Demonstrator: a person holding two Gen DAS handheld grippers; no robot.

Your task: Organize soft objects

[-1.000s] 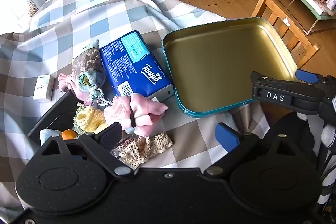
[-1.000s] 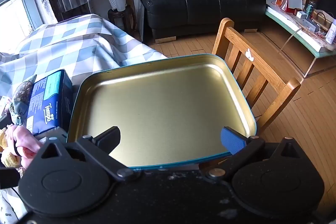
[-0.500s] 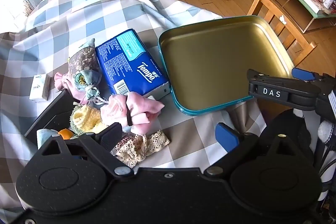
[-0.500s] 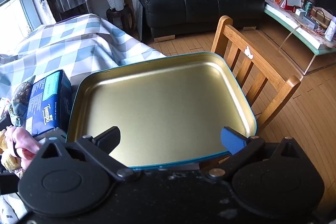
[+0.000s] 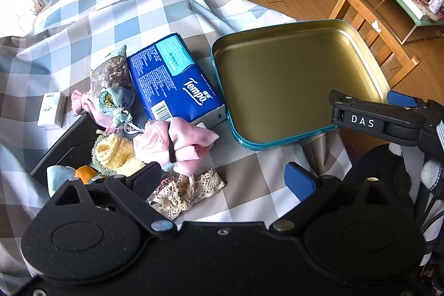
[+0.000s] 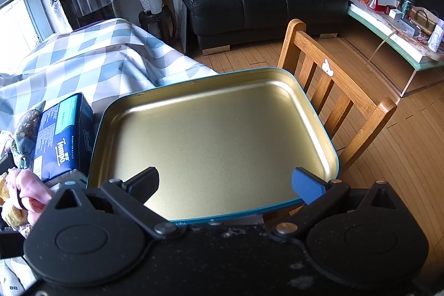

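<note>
The left gripper (image 5: 223, 179) is hovering low in the frame above the checked tablecloth (image 5: 116, 7), its fingers spread wide with nothing between them. The black finger is sitting over the edge of the soft pile; the blue one is hanging over bare cloth near the tin's front corner.

The soft things are lying bunched at centre left of the left wrist view. A pink cloth bundle (image 5: 177, 140) with a dark band around it is lying just in front of the blue Tempo tissue pack (image 5: 174, 79), touching it. To its left a yellow knitted piece (image 5: 116, 154) is resting against it, and a cream lace piece (image 5: 188, 190) is lying just below, nearest the gripper. A patterned sachet (image 5: 112, 76) is leaning along the left side of the tissue pack, with a smaller tied pouch (image 5: 116, 104) overlapping its lower end. A small white tissue packet (image 5: 51, 110) is lying apart at far left.

The gold tin tray (image 5: 291, 79), teal on the outside, is sitting to the right of the tissue pack, almost touching it, with nothing inside.

The right gripper (image 6: 224, 185) is hanging over the tray's (image 6: 211, 135) near rim, fingers wide apart and holding nothing. Behind the tray a wooden chair (image 6: 333, 99) is standing close.
</note>
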